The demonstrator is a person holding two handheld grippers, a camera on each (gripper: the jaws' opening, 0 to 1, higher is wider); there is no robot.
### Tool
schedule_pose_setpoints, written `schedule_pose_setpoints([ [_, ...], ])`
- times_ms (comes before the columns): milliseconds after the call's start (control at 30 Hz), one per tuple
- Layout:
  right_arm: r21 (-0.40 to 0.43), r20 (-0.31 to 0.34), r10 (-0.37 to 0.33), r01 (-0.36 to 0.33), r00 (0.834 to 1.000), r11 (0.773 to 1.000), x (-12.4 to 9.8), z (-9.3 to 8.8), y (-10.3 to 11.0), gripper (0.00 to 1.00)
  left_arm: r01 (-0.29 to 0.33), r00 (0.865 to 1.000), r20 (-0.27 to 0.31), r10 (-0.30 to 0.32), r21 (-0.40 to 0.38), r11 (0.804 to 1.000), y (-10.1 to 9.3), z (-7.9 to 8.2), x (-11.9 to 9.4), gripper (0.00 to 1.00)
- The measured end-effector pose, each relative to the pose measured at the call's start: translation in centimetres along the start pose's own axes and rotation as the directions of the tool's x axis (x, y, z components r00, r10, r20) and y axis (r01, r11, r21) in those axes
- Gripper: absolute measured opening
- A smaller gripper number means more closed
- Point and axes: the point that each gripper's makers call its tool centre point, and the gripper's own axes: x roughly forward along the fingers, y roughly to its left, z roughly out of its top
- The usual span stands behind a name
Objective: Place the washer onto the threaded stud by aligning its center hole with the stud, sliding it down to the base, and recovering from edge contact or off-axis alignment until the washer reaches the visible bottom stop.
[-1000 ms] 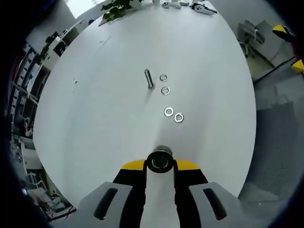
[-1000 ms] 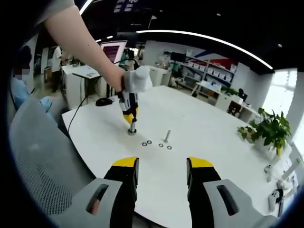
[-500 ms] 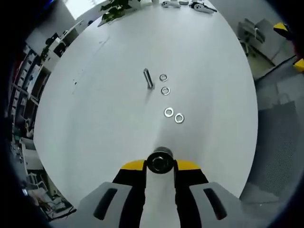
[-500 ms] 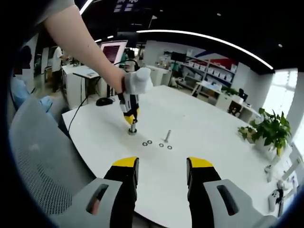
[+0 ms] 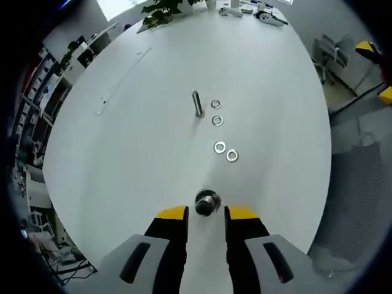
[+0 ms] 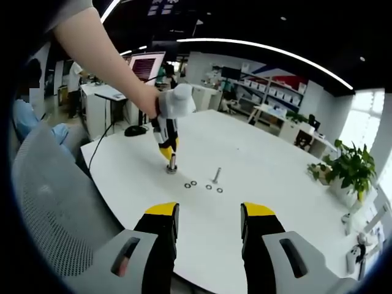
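Seen end-on from above, a steel stud [image 5: 206, 203] stands on the white table [image 5: 135, 153], just beyond my left gripper's [image 5: 206, 212] yellow tips. Those jaws stand a little apart with nothing between them. In the right gripper view a person's hand holds the left gripper [image 6: 168, 153] pointing down over the same stud [image 6: 172, 165]. A second slim stud [image 5: 197, 103] stands farther out, also seen from the right gripper [image 6: 215, 176]. Several loose washers [image 5: 219, 147] lie in a line beside it, and again in the right gripper view [image 6: 194, 182]. My right gripper [image 6: 209, 214] is open, back from the table's near edge.
A grey mesh chair [image 6: 49, 202] is close on the left in the right gripper view. A black object with a cable [image 6: 131, 130] lies near the table's far left corner. Potted plants [image 6: 349, 165] and small items [image 5: 257, 12] stand at the table's far end.
My left gripper has lifted back from the stud, which was between its tips and now looks smaller, just beyond them. The right gripper has held still.
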Motion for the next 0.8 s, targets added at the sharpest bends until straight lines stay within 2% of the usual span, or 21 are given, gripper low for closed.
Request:
schedule_pose_setpoints([
  [167,0.004,0.008,0.002,-0.002,1.000,1.000,-0.1,0.1,0.0,0.43,-0.020,1.000,0.024,0.020,-0.012,1.000,0.5,0.1,-1.2,0.23],
  [233,0.002,0.007,0.007,-0.007,1.000,1.000,0.0,0.1,0.1,0.43,-0.017,0.997,0.080,0.022,-0.072,0.997,0.5,0.8,-1.8,0.23],
  [300,0.000,0.009,0.011,-0.011,1.000,1.000,0.0,0.2,0.2,0.43,-0.020,0.993,0.114,0.031,-0.098,0.995,0.6,1.0,-2.4,0.23],
  [400,0.005,0.012,0.009,-0.009,1.000,1.000,0.0,0.2,0.1,0.43,-0.027,0.993,0.112,0.036,-0.083,0.996,0.2,0.7,-2.9,0.25],
  [500,0.010,0.012,0.010,-0.010,1.000,1.000,0.0,0.2,0.1,0.43,-0.035,0.990,0.132,0.046,-0.081,0.996,-0.2,1.0,-3.7,0.25],
  [667,0.004,0.013,0.016,-0.016,1.000,1.000,-0.1,0.2,0.3,0.43,-0.028,0.975,0.214,0.057,-0.135,0.990,-1.2,1.7,-5.2,0.26],
  [800,0.006,0.013,0.018,-0.018,1.000,1.000,-0.1,0.2,0.2,0.43,-0.019,0.965,0.256,0.063,-0.168,0.986,-2.2,1.6,-6.2,0.27],
])
